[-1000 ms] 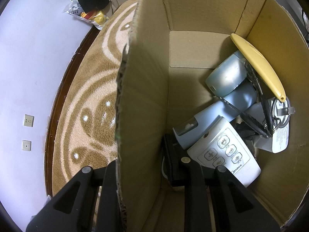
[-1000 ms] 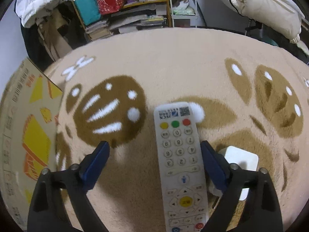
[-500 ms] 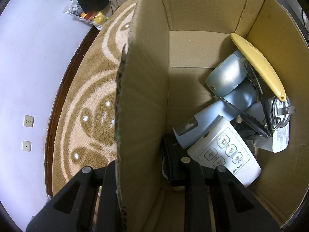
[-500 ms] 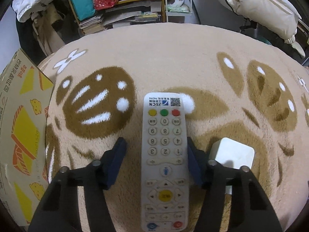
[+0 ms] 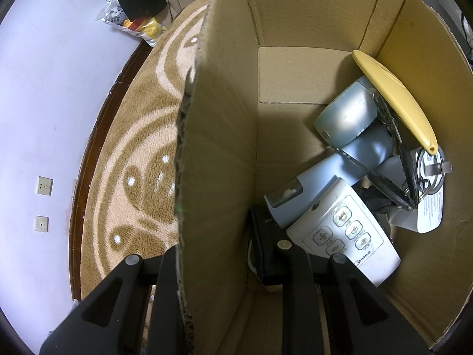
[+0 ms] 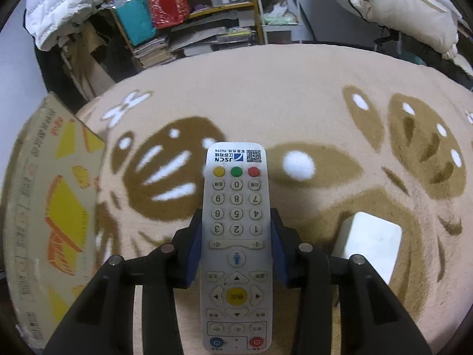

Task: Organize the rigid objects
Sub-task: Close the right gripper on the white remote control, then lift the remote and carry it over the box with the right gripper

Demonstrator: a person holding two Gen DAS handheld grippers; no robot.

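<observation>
At lower centre of the right wrist view, the right gripper (image 6: 236, 233), wide a second earlier, had closed onto the grey remote (image 6: 236, 236), readying it for the cardboard box (image 6: 44, 207), whose wall the left gripper (image 5: 218, 254) still pinched.

A round plush rug (image 6: 310, 94) covers the floor, tan with darker brown paw-like patches and white dots. In the left wrist view its dark brown border (image 5: 88, 159) curves from 11 to 7 o'clock against a pale lilac-white wall (image 5: 44, 88), where two sockets (image 5: 44, 185) sit at 9 o'clock (one above the other). At 12 o'clock in the right wrist view stands a cluttered shelf unit (image 6: 224, 9) with bottles, stacked books and a red bag. A white padded jacket (image 6: 59, 9) hangs at 10 o'clock; cream bedding (image 6: 399, 3) lies at 1 o'clock. Lighting is dim and indoor.
</observation>
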